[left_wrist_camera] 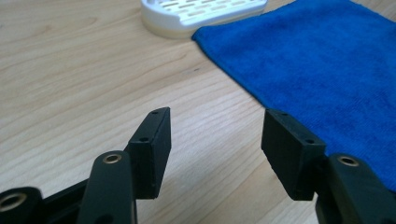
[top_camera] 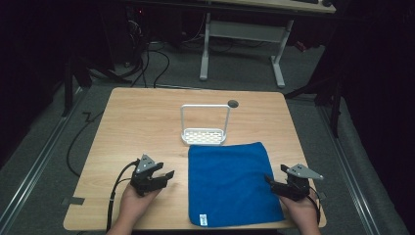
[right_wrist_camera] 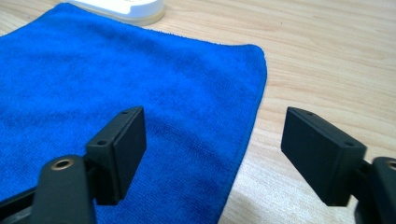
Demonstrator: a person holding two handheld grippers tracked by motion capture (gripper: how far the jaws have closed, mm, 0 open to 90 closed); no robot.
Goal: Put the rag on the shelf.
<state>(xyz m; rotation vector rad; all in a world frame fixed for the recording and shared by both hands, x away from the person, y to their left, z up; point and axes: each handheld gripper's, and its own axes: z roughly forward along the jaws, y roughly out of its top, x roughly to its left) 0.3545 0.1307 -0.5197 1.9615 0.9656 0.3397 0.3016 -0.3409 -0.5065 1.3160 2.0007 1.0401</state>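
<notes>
A blue cloth point(top_camera: 231, 183) lies flat on the wooden table point(top_camera: 142, 122), with a small white label near its front edge. Behind it stands a white slotted rack point(top_camera: 204, 134) with a tall wire handle. My left gripper point(top_camera: 165, 176) rests on the table left of the cloth, open and empty; in the left gripper view the cloth point(left_wrist_camera: 322, 70) lies to the right of the jaws and the rack point(left_wrist_camera: 201, 14) beyond. My right gripper point(top_camera: 272, 178) is open at the cloth's right edge; its left jaw hangs over the cloth point(right_wrist_camera: 116, 79), its right jaw over bare wood.
A small dark round hole point(top_camera: 233, 103) sits in the table behind the rack. Cables trail from both grippers. Beyond the table are a white desk frame point(top_camera: 242, 46) and floor cables point(top_camera: 151, 63). The table's front edge runs just under the person's hands.
</notes>
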